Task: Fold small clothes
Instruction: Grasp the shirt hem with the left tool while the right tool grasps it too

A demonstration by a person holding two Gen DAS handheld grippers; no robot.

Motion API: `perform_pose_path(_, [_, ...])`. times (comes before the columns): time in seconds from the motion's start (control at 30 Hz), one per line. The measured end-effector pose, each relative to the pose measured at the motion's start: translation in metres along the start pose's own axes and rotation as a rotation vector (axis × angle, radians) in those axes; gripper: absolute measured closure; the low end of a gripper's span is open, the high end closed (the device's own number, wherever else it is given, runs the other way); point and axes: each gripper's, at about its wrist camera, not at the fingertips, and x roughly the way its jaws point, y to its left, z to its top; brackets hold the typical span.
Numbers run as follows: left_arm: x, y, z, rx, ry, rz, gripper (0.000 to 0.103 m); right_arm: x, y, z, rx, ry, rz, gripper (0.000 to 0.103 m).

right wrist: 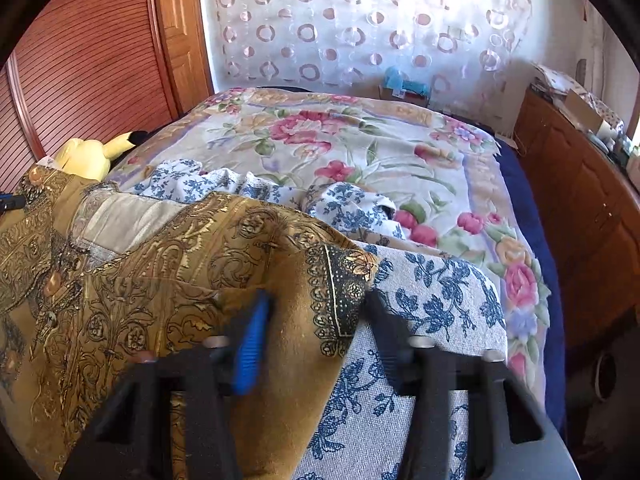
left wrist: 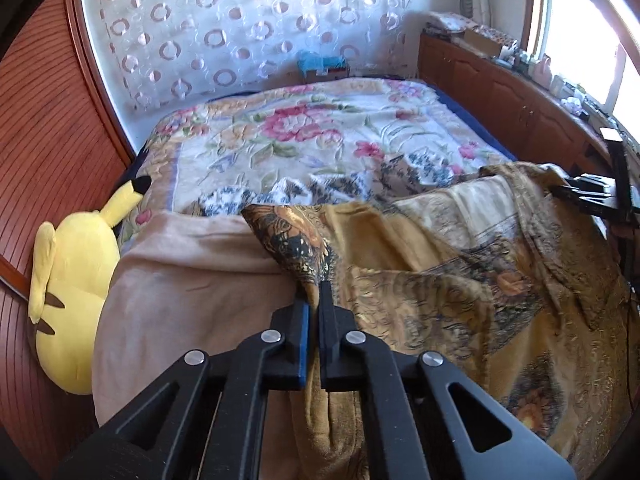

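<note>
Gold cloth [left wrist: 420, 280]: patterned mustard garment with black and gold ornament, draped over the near end of the bed, rumpled, one bordered corner [right wrist: 340, 292] lifted at the right gripper.
Left gripper [left wrist: 316, 300]: jaws closed tight, pinching a fold of the gold cloth at their tips; the fabric rises from the pinch toward 12 o'clock.
Right gripper [right wrist: 320, 320]: jaws apart, blurred, the bordered corner lying between them; whether the pads press on it I cannot tell.
Blue-flowered cloth [right wrist: 420, 300]: white with blue sprigs, under the gold corner, at 3 o'clock of it.
Pink cloth [left wrist: 192, 264]: plain, at 9 o'clock of the left gripper.
Bedspread [left wrist: 320, 132]: floral, beyond both cloths at 12 o'clock.
Plush [left wrist: 76, 280]: yellow, at 9 o'clock, beside the bed against the wooden doors [left wrist: 40, 120].
Curtain [right wrist: 360, 20]: sheer, ringed, behind the bed.
</note>
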Motion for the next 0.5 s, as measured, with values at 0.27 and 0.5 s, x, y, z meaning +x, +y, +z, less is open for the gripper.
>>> perform_pose_path(0.27, [-0.082, -0.016, -0.001, 0.023, -0.191, -0.012, 0.099, -0.059, 0.014, 0.012, -0.029, -0.157, -0.019, 0.099])
perform_pose_path(0.5, [-0.148, -0.018, -0.042, 0.024, -0.299, -0.014, 0.099, -0.146, 0.033, -0.008, -0.056, -0.28, -0.01, 0.099])
